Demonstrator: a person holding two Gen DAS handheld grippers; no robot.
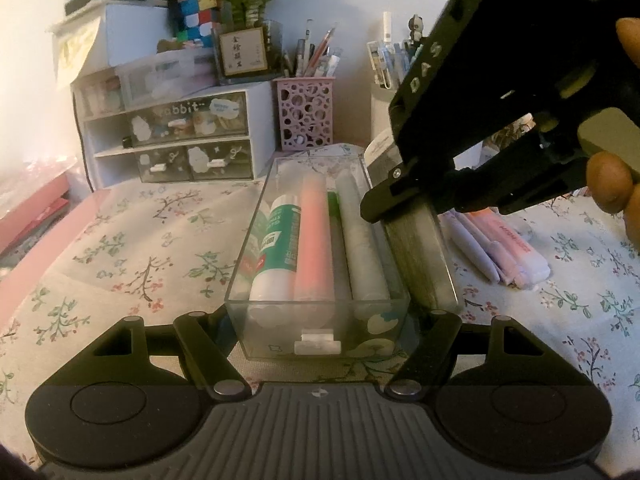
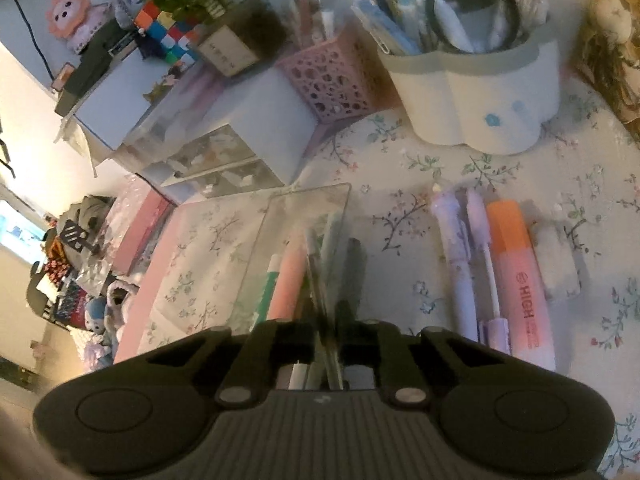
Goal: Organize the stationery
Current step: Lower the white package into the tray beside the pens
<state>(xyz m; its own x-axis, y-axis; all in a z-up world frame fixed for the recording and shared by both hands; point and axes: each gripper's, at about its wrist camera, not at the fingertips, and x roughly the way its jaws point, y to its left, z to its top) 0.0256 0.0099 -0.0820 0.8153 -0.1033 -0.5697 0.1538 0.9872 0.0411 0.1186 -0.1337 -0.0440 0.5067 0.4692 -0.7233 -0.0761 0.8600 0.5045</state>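
The right gripper (image 2: 326,344) hung above a clear plastic tray (image 2: 280,216) on a floral tablecloth (image 2: 400,184), its jaws drawn close together around what appeared to be the tray's right wall, though blur hid the exact contact. Inside the tray lay a green-and-white glue stick (image 2: 271,288) and a pink marker (image 2: 289,280), side by side, with paler pens beside them. To the right of the tray, a purple pen (image 2: 454,248), a thin lilac pen (image 2: 482,248) and an orange-pink highlighter (image 2: 516,272) lay parallel on the cloth, below a white cloud-shaped pen holder (image 2: 480,92) and a pink perforated pen cup (image 2: 332,84).
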